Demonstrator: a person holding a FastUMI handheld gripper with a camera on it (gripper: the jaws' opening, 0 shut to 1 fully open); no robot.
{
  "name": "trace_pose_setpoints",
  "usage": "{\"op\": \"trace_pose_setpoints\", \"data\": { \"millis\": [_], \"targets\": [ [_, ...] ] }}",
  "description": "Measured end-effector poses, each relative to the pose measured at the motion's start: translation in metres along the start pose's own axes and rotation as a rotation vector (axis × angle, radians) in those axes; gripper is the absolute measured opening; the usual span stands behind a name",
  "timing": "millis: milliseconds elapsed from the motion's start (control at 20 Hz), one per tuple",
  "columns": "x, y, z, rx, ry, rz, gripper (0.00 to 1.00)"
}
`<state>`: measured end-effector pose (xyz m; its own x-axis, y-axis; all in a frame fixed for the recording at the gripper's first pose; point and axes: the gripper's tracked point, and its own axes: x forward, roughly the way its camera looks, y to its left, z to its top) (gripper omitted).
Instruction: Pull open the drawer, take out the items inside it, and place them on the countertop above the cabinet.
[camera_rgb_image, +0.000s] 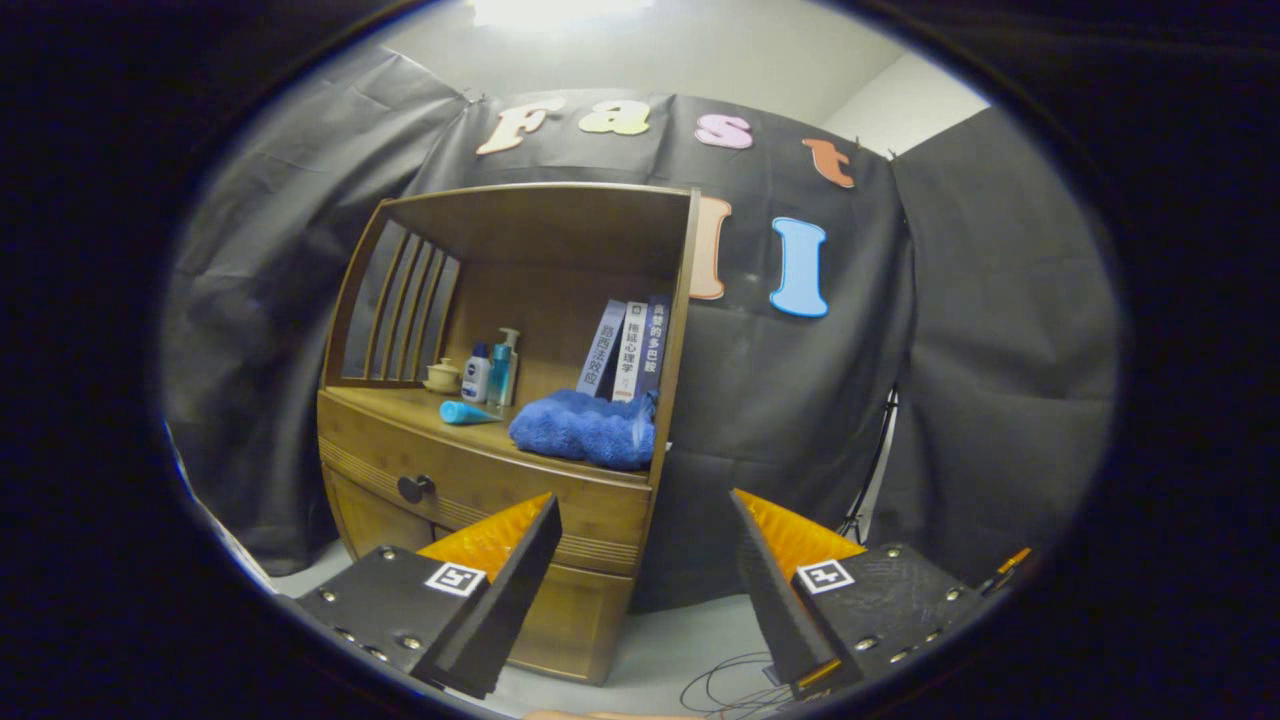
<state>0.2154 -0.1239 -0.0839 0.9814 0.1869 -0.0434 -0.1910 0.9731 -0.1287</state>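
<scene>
Gripper view showed the tool (645, 520) with its fingers (520, 570) spread apart and empty at the frame's bottom, well short of the cabinet (590, 610) at centre left. Its drawer (480, 480) was closed, knob (414, 487) at lower left. On the tabletop (400, 402) lay a towel (585, 428) and tube (462, 412), with bottles (490, 372), a cup (441, 376) and books (625, 350) behind.
</scene>
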Motion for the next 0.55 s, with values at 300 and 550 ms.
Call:
{"op": "trace_pose_setpoints", "data": {
  "millis": [300,550],
  "targets": [
    [-0.002,-0.006,-0.014,0.014,0.024,-0.009,0.97],
    [-0.012,-0.02,-0.037,0.047,0.046,-0.043,0.97]
  ]
}}
